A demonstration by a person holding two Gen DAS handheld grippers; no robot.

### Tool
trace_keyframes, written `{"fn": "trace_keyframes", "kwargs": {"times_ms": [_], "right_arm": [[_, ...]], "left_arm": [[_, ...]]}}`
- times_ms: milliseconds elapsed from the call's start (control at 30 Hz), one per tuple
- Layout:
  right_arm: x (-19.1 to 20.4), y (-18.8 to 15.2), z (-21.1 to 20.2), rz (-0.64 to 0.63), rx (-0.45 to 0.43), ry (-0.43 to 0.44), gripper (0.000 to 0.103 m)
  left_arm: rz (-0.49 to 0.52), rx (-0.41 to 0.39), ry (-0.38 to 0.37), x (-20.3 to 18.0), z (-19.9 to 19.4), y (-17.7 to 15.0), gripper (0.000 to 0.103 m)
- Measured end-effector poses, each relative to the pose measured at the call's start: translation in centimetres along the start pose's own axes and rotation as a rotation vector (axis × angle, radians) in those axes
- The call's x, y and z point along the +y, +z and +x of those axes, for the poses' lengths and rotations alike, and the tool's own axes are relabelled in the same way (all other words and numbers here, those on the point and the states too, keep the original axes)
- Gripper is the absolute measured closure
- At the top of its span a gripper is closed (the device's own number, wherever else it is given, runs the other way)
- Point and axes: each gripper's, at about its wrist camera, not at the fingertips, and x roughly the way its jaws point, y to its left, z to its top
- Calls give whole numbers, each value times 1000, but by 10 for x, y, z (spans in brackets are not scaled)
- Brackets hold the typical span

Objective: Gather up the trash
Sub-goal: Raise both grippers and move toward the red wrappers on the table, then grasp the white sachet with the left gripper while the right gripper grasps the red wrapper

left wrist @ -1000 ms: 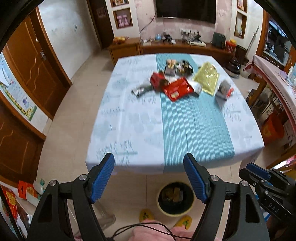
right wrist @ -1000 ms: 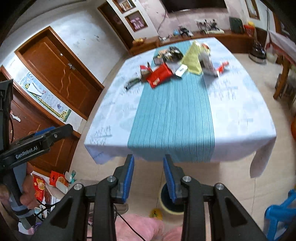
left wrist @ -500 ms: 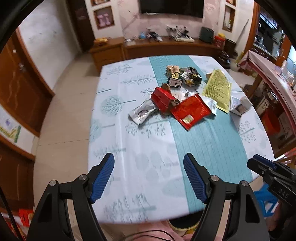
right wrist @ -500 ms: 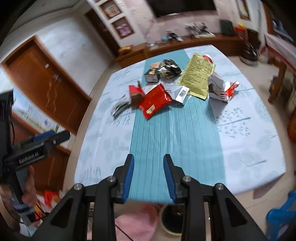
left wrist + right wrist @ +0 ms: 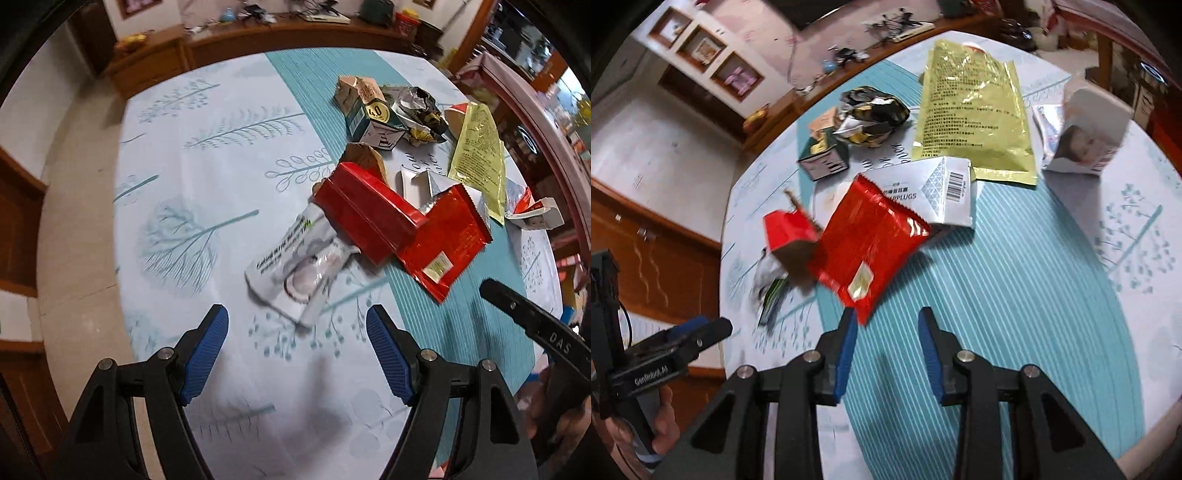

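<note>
Trash lies in a pile on the table. A white sachet (image 5: 301, 269) lies nearest my left gripper (image 5: 297, 325), which is open and empty just short of it. A red box (image 5: 367, 212) overlaps the sachet. A red foil wrapper (image 5: 868, 243) lies just ahead of my right gripper (image 5: 888, 325), which is open and empty, its left fingertip close to the wrapper's near corner. The wrapper also shows in the left wrist view (image 5: 443, 242). Behind are a white earplug packet (image 5: 938, 192), a yellow pouch (image 5: 971, 114), a crumpled dark wrapper (image 5: 871, 114), a green carton (image 5: 823, 158) and a white carton (image 5: 1082, 133).
The table has a pale leaf-print cloth (image 5: 207, 206) with a teal striped runner (image 5: 1015, 295). A wooden sideboard (image 5: 258, 40) with clutter stands behind the table. Wooden doors (image 5: 646, 251) are at the left. The right gripper (image 5: 535, 328) shows at the right of the left wrist view.
Both grippers have moved forward from beyond the table's near edge to over the table, close to the trash pile. The floor bin has dropped out of view. Both stay open.
</note>
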Motion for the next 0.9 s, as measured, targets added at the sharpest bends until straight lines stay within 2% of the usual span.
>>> {"fn": "trace_keyframes", "kwargs": {"times_ms": [233,500,800,867,900], "right_arm": [[-4,13,21,60,-18,-13,63],[-5,19,31,85,-47,6,63],[0,24,39,83,-77,14,63],[1,24,41,78,-69,18,70],[1,22,44,74,-54,24,82]], "left_arm": [[100,70,-42,1,29,19,27],[150,88,-39,-6,47,36,27],[205,130,2,-17,75,46,28],[189,143,2,-17,80,49,30],[180,141,5,-16,81,50,35]]}}
